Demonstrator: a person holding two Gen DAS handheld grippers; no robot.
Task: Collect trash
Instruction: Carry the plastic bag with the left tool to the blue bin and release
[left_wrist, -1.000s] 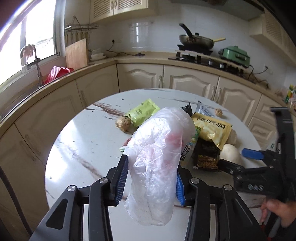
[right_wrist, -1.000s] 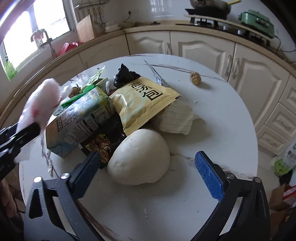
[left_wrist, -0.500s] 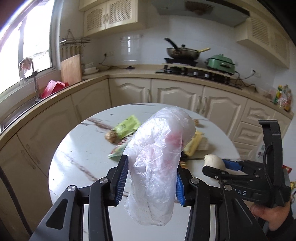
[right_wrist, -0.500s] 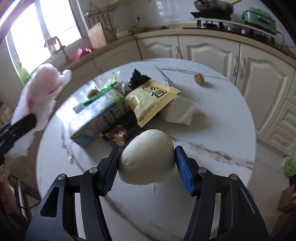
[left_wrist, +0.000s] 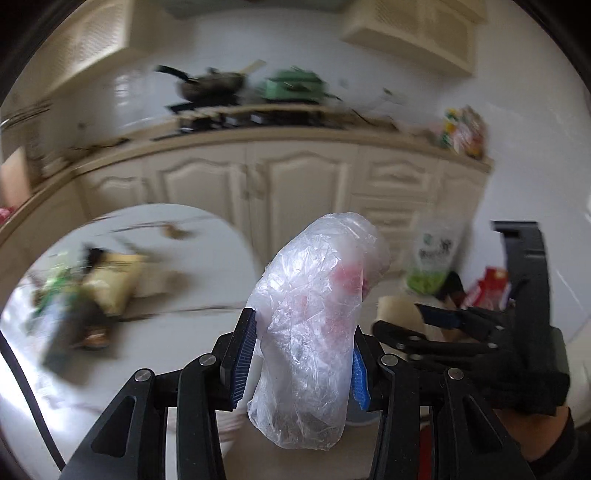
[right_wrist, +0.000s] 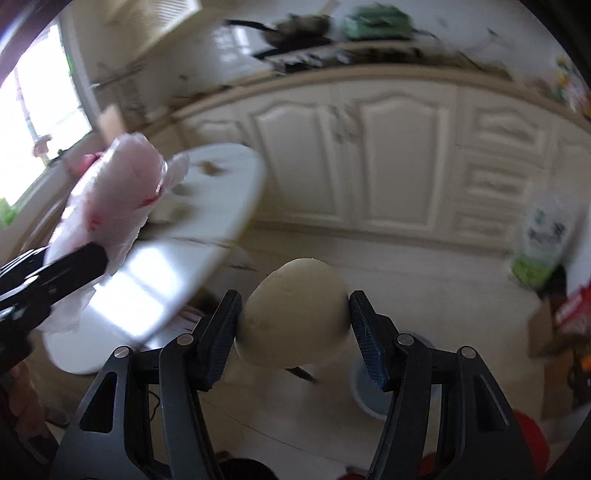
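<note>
Cream cabinets (right_wrist: 388, 158) back a blurred kitchen. Left claw (left_wrist: 299, 354) grips the bag (left_wrist: 314, 317); right claw (right_wrist: 295, 332) grips the bun (right_wrist: 293, 314), both beyond the tabletop (right_wrist: 207, 221) edge. Keep both grips firm; release only over a bin.

Daylight poured from the window (right_wrist: 40, 110), glare lay on the table (right_wrist: 147, 288), background was motion-blurred, edges were fisheye-bent and dark.

A crumpled clear plastic bag (left_wrist: 314, 325) with red marks is held upright; a pale rounded bun (right_wrist: 295, 314) is gripped, clear of the worktop (right_wrist: 155, 295).
</note>
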